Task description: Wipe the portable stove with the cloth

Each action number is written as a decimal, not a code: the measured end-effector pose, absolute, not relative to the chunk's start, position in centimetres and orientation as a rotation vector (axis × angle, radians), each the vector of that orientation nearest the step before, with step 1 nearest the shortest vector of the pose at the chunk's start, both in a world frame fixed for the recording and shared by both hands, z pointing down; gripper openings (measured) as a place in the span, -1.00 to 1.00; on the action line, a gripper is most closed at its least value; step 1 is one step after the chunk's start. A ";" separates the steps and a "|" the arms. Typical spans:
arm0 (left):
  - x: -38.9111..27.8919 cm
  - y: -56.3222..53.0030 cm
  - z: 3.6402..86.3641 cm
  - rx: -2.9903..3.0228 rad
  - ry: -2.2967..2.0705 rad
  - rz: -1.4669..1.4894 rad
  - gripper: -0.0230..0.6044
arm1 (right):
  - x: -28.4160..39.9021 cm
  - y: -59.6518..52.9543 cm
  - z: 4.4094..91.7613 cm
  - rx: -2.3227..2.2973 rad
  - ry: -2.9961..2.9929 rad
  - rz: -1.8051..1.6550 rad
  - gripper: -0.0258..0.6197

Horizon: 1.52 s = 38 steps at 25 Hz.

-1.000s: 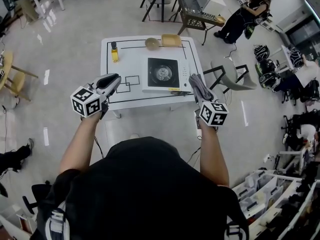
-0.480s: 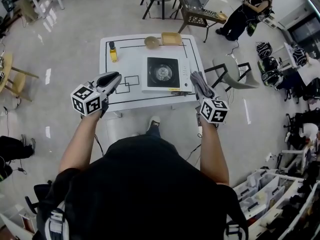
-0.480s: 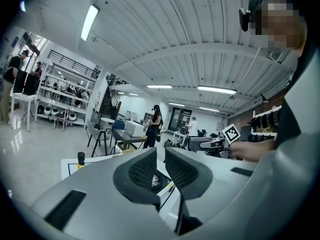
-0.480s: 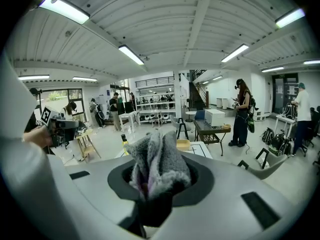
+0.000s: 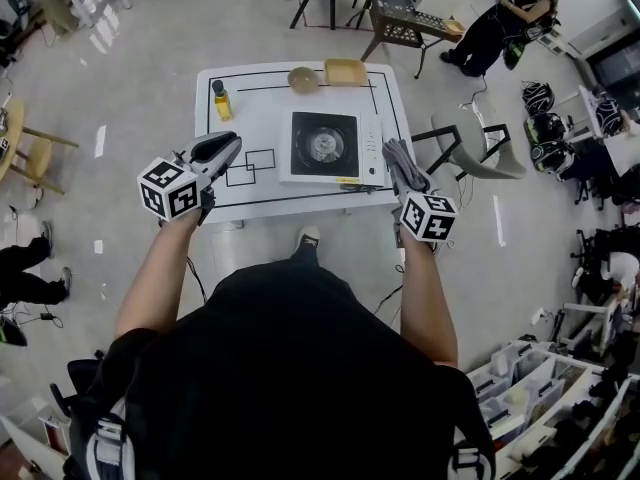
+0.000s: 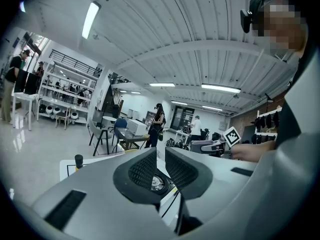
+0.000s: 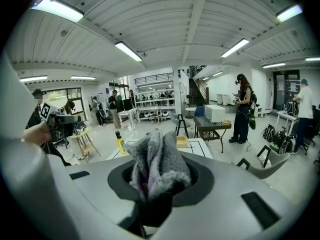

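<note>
- Pinched in the right claw [image 7: 157, 184]: a bunched grey cloth [image 7: 159, 159], standing upright.
- Behind it, on the white table [image 7: 202, 145]: a yellow bottle [image 7: 120, 142] at left, a tan tray [image 7: 182, 141].

Large open lab or workshop hall. Glossy pale floor [image 5: 150, 78]; ribbed ceiling [image 7: 200, 14] with long strip lights [image 7: 129, 51]. White table [image 5: 225, 198] at centre, marked with black taped outlines [image 5: 265, 160]. Far side: shelving racks [image 6: 60, 91], metal cart [image 5: 400, 18], person [image 5: 500, 23] standing beside it. Right: loose chairs [image 5: 465, 153].
</note>
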State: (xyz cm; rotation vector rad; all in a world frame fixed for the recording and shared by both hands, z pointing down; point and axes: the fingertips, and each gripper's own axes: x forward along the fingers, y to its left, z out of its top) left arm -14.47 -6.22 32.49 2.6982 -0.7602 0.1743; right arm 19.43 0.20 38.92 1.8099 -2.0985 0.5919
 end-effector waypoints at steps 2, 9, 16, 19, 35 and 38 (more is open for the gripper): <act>-13.8 -7.0 32.8 2.692 -0.759 0.178 -0.70 | 20.0 -0.6 39.5 1.800 -2.095 0.603 -0.55; -12.2 -9.0 34.0 2.659 -0.770 0.191 -0.70 | 21.2 -2.7 41.3 1.739 -2.088 0.639 -0.56; -11.2 -10.5 36.6 2.619 -0.776 0.251 -0.70 | 22.0 -3.4 44.6 1.674 -2.030 0.655 -0.55; -10.5 -10.5 38.1 2.608 -0.760 0.278 -0.70 | 22.2 -3.2 46.7 1.642 -1.999 0.673 -0.56; -8.6 -10.2 47.7 2.559 -0.710 0.434 -0.70 | 22.6 -1.3 56.4 1.489 -1.802 0.617 -0.56; -8.4 -9.9 49.5 2.537 -0.698 0.469 -0.70 | 22.7 -1.4 57.6 1.471 -1.767 0.574 -0.56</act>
